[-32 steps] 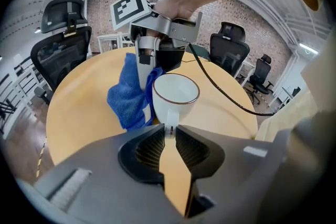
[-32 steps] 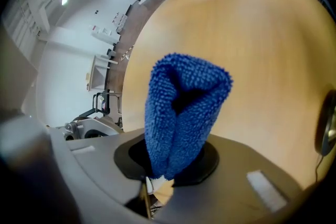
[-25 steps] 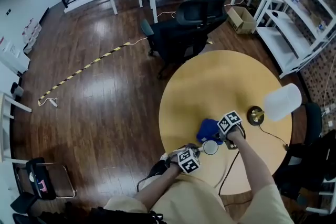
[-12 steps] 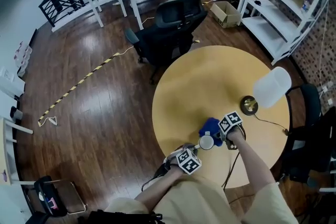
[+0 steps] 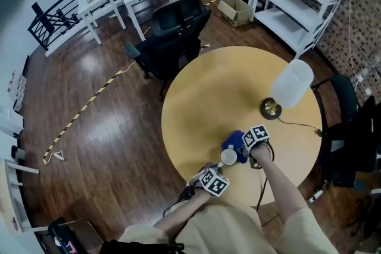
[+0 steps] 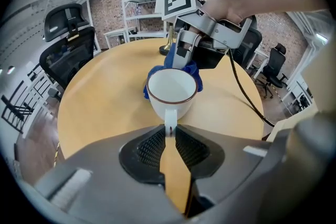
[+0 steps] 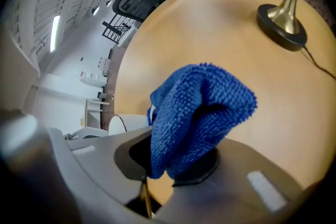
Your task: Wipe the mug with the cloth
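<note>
On dark wood flooring (image 5: 101,128) stands a round tan table (image 5: 232,86).

The mug (image 6: 172,93) is white, smooth and shiny, with a thin dark rim. The cloth (image 7: 202,113) is blue, soft and fuzzy. The table (image 5: 226,92) is smooth pale wood. The lamp base (image 7: 281,22) is shiny gold metal. The floor (image 5: 107,128) is dark glossy wood.

Round light-wood table (image 5: 220,86), centre-right of the head view, stands on a dark plank floor (image 5: 101,128). A lamp with a brass base (image 5: 271,108) stands on its right part. The lamp's cable (image 5: 297,124) trails across the top towards the right rim.
</note>
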Demonstrator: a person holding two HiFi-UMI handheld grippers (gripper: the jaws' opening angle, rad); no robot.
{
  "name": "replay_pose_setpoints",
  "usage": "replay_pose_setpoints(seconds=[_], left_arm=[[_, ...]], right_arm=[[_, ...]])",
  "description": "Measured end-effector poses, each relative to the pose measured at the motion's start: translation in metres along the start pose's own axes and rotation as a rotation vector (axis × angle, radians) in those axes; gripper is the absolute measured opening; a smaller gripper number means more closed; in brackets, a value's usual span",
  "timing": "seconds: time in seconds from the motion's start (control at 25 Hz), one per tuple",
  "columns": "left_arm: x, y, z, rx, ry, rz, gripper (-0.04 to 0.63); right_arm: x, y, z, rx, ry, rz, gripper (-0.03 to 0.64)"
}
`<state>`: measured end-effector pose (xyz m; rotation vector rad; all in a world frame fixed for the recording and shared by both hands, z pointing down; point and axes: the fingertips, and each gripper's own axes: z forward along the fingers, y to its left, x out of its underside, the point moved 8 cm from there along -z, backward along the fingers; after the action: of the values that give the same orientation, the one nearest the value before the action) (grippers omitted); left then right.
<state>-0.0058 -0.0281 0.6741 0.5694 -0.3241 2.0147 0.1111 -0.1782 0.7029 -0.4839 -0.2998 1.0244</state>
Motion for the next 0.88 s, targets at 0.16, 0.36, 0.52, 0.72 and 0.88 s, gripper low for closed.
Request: replay_pose_setpoints(seconds=[0.16, 0.36, 0.52, 0.72, 0.88], left_arm=[[-0.004, -0.008, 0.003, 0.008, 0.002, -0.004, 0.054], [-0.009, -0.017, 0.004, 0.022, 0.01, 0.004, 0.054], [-0.011, -0.025, 0.009, 0.038, 0.012, 0.002, 0.055], [-0.017, -0.029, 0.011, 0.073, 0.01, -0.042, 0.055], [-0.02, -0.03, 0.012, 0.071, 0.008, -0.038, 0.055]], right_arm=[[0.01, -0.005, -0.007, 0.017, -0.045, 0.035, 0.051], [0.019, -0.009, -0.014, 0.022, -0.099, 0.07, 0.045], [0.025, -0.014, -0.017, 0.022, -0.138, 0.088, 0.041], [0.031, -0.02, -0.014, 0.027, -0.182, 0.117, 0.041], [0.037, -0.025, -0.016, 0.0, -0.215, 0.163, 0.04]])
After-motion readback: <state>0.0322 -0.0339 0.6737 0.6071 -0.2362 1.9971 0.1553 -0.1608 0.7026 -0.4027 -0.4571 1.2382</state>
